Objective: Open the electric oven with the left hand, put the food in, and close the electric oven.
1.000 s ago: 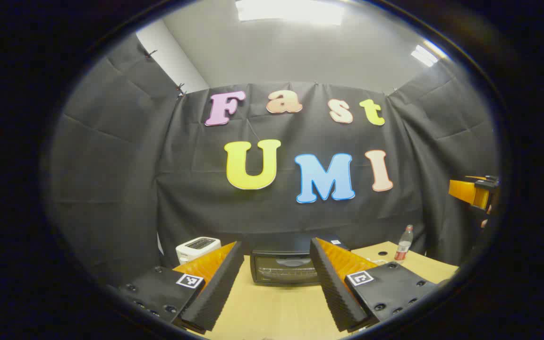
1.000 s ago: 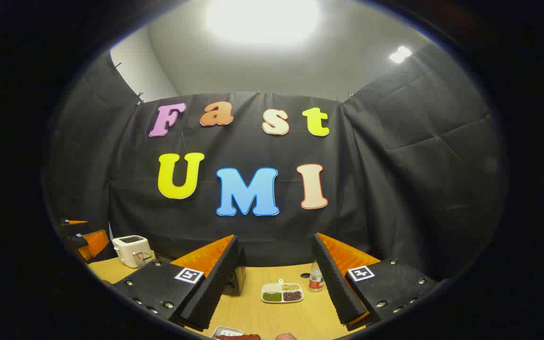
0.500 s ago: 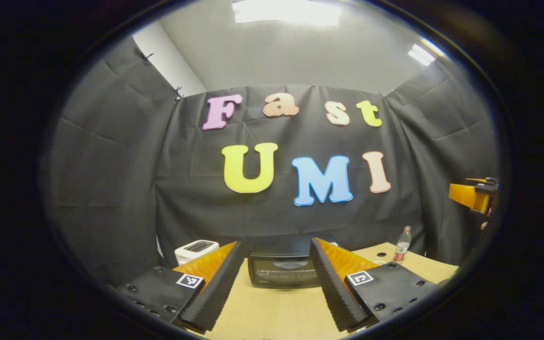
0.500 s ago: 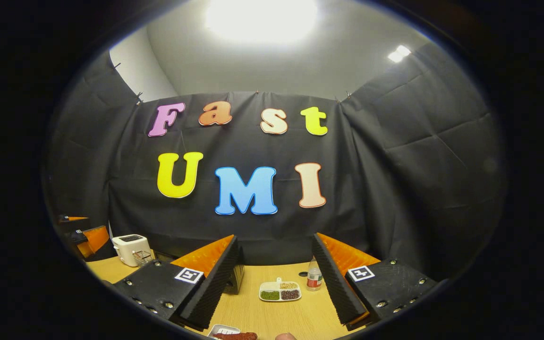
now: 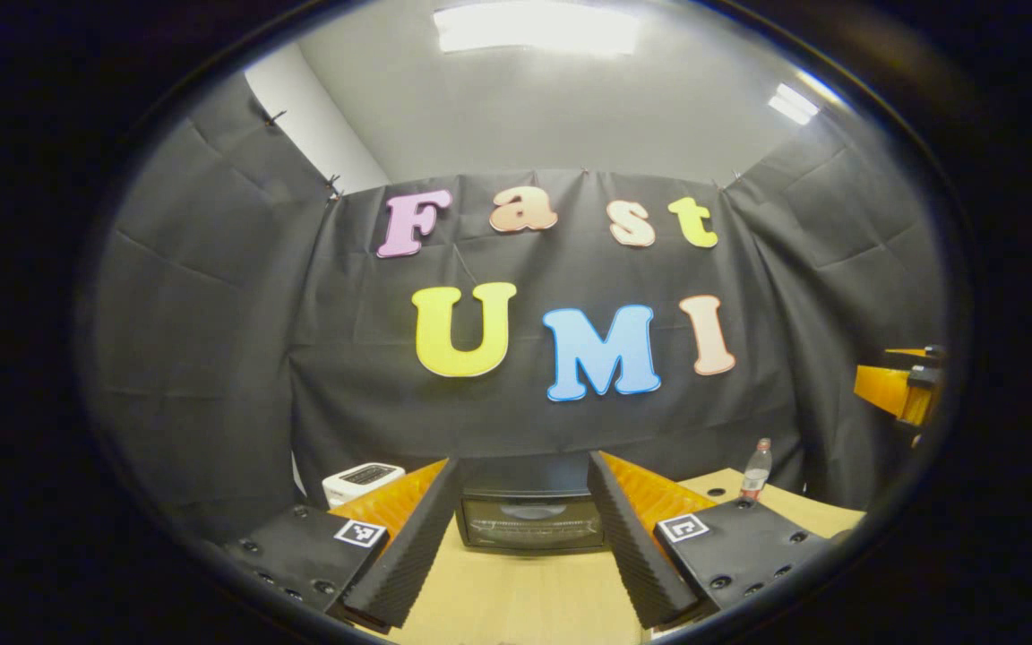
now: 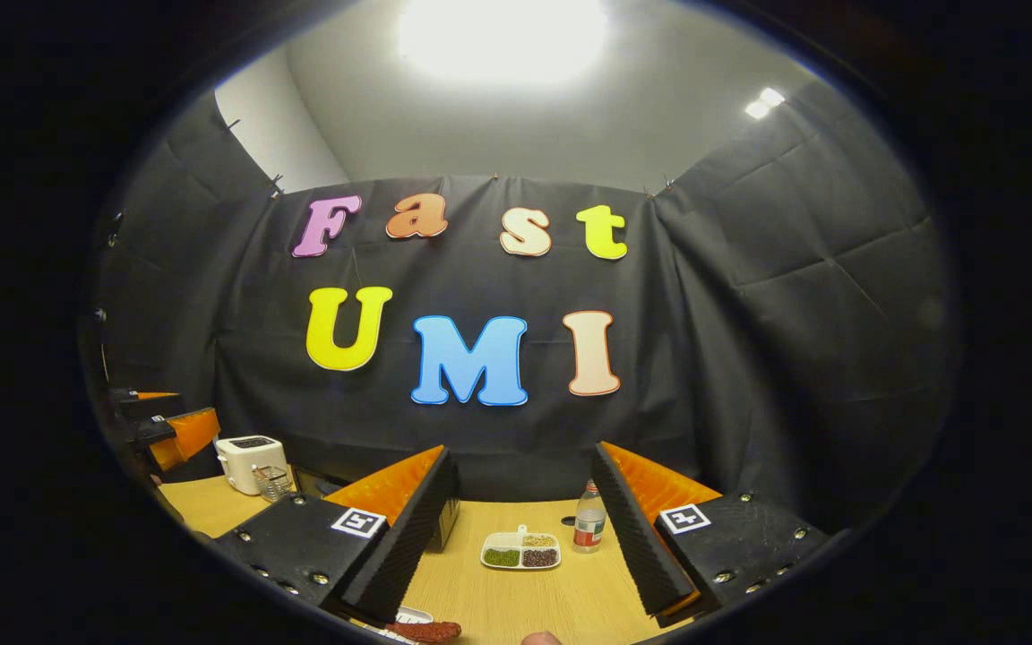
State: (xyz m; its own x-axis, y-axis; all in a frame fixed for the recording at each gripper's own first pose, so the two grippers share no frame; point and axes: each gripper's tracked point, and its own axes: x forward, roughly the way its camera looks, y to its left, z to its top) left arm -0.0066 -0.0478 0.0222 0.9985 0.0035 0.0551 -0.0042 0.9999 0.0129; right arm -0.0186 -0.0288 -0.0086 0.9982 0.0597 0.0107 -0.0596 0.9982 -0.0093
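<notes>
Both tools spread and empty above the table point(image 5: 525, 600); electric oven point(image 5: 529, 522) shut.

From my left gripper point(image 5: 523, 537) view the oven sits at 12 o'clock between my parted fingers, door closed, with the white toaster point(image 5: 362, 479) at 10 o'clock and the bottle point(image 5: 754, 469) at 2 o'clock. My right gripper point(image 6: 525, 537) view adds, between its parted fingers, a divided dish point(image 6: 520, 552) at 12 o'clock and the food point(image 6: 422, 631), a reddish sausage, at 7 o'clock on the near edge.
</notes>
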